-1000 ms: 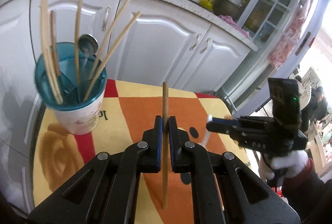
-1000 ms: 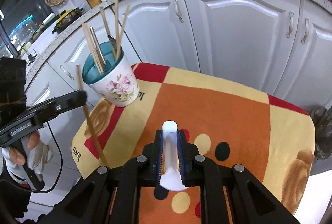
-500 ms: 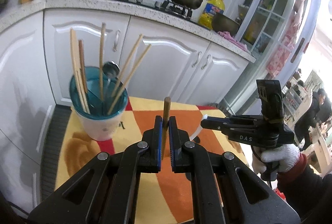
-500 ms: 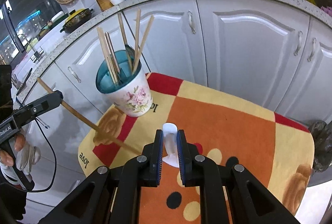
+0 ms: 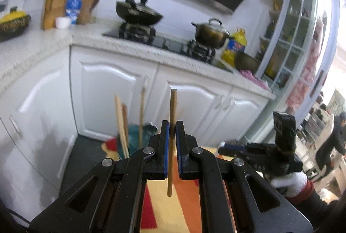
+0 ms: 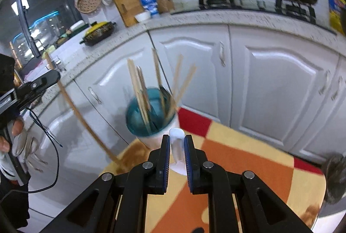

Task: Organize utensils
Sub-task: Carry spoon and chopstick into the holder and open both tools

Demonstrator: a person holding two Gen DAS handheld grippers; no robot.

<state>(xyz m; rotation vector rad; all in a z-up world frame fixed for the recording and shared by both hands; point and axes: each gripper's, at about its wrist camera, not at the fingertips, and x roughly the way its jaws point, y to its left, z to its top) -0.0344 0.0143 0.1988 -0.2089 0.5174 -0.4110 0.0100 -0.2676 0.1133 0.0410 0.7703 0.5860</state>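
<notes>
Between our left gripper's blue-padded jaws we log one round wooden chopstick, clamped near its upper third. Its long axis runs close to vertical in the left wrist view: blunt top above the fingertips against the white cabinet doors, lower end hanging free over the orange, yellow and red patterned mat. From the right wrist view the same chopstick slants, top up and left at the gripper, lower end down and right near the mat's edge.

Right gripper: jaws closed on a white ceramic soup spoon, held upright between the pads, its rounded end rising just above the fingertips. In the left wrist view this gripper sits to the right, held by a white-gloved hand; motion blur hides what it holds there.

Holder: one white floral cup with a teal inner rim, standing on the mat's far left corner, just beyond the right gripper's fingertips. It contains several pale wooden chopsticks leaning outward at mixed angles, blurred. In the left wrist view the cup lies left of the fingers, partly hidden behind them.

Background: speckled counter, black wok and lidded pot on the stove.
</notes>
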